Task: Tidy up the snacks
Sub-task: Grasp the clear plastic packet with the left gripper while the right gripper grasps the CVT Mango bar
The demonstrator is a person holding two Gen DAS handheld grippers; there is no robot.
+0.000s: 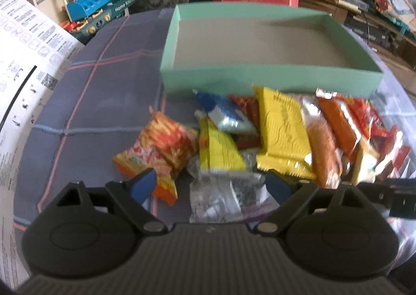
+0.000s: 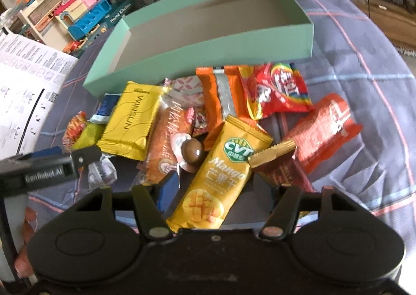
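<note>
A: How far along is the sorting?

B: Barely begun, I'd judge. The green box (image 1: 260, 78) is empty, bare grey floor inside, and every snack lies in a heap just in front of its near wall, on the plaid cloth (image 1: 98, 102).

A: Which packet is next?

B: Likely the mango bar (image 2: 221, 178). It lies at the near edge of the heap, farther from the box than the rest, and its long axis runs from its near end up and rightward toward the box, tilted rather than square to the wall.

A: And the right gripper (image 2: 210, 188)?

B: Its fingers stand at a middling gap with the mango bar's lower half between them. I see no pad pressing on the wrapper, so I read it as not yet gripped.

A: The left gripper (image 1: 208, 185)?

B: Fingers spread wide, holding nothing, low over a clear crinkled wrapper (image 1: 215, 196) at the heap's near edge. An orange chip bag (image 1: 158, 152) lies beside its left finger (image 1: 144, 184).

A: Anything else by the box?

B: A yellow wafer pack (image 1: 283, 133) lies lengthwise toward it, one short end near the box wall
</note>
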